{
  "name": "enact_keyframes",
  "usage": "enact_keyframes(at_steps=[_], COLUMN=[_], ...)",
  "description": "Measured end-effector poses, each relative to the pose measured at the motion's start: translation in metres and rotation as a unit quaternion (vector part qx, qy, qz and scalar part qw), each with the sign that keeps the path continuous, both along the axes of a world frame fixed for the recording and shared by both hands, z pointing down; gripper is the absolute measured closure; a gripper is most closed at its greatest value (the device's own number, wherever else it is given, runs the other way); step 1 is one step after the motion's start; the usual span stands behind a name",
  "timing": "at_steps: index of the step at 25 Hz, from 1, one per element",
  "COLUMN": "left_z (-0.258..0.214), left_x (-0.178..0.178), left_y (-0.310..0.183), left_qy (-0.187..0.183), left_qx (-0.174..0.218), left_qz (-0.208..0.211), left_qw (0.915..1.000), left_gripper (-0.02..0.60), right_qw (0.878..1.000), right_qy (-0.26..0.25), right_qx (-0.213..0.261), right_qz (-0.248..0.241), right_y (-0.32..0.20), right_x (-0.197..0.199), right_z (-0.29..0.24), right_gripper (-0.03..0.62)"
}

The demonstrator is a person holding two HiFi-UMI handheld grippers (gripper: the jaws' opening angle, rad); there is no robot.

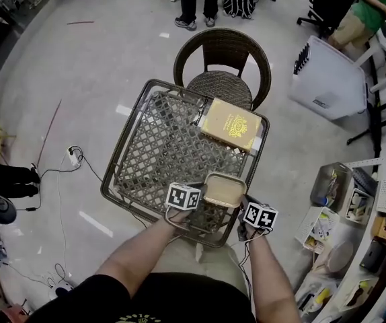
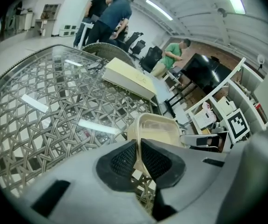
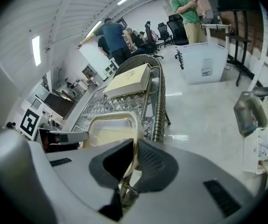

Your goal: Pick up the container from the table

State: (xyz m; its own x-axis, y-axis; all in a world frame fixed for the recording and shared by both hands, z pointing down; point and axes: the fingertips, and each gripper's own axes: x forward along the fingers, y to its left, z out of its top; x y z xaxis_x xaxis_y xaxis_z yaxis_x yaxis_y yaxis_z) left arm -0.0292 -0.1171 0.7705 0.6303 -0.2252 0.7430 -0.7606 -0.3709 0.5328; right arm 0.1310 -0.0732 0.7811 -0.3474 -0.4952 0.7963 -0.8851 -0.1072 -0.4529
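A shallow, translucent beige container (image 1: 224, 189) sits over the near edge of the wicker table (image 1: 152, 147), held level between my two grippers. My left gripper (image 1: 202, 195) is shut on its left rim. My right gripper (image 1: 244, 204) is shut on its right rim. In the left gripper view the black pads (image 2: 124, 160) pinch the rim of the container (image 2: 155, 129), with the right gripper (image 2: 208, 139) across from them. The right gripper view shows the container (image 3: 109, 127) clamped between its pads (image 3: 150, 162), with the left gripper (image 3: 61, 136) opposite. Whether the container touches the table I cannot tell.
A flat yellow box (image 1: 231, 123) lies on the table's far right corner. A wicker chair (image 1: 223, 62) stands behind the table. A white plastic bin (image 1: 326, 79) and several people are farther off, cluttered shelves (image 1: 354, 207) are at the right, and cables (image 1: 72, 160) run on the floor at the left.
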Motion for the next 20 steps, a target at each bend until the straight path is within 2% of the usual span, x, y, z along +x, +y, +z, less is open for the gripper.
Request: enact_keyframes(at_steps=[9, 20], left_z=[-0.033, -0.089], left_x=[-0.002, -0.009], left_y=[0.024, 0.027], left_qy=[0.01, 0.008], left_qx=[0.013, 0.07], left_qz=[0.013, 0.007], left_qw=[0.9998, 0.9975], left_gripper=[0.548, 0.548], right_qw=[1.0, 0.997], right_qy=[-0.002, 0.0], right_qx=[0.008, 0.061], right_qz=[-0.016, -0.043], right_y=[0.024, 0.023], right_x=[-0.003, -0.009], right_z=[-0.033, -0.085], right_gripper=[0.563, 0.563])
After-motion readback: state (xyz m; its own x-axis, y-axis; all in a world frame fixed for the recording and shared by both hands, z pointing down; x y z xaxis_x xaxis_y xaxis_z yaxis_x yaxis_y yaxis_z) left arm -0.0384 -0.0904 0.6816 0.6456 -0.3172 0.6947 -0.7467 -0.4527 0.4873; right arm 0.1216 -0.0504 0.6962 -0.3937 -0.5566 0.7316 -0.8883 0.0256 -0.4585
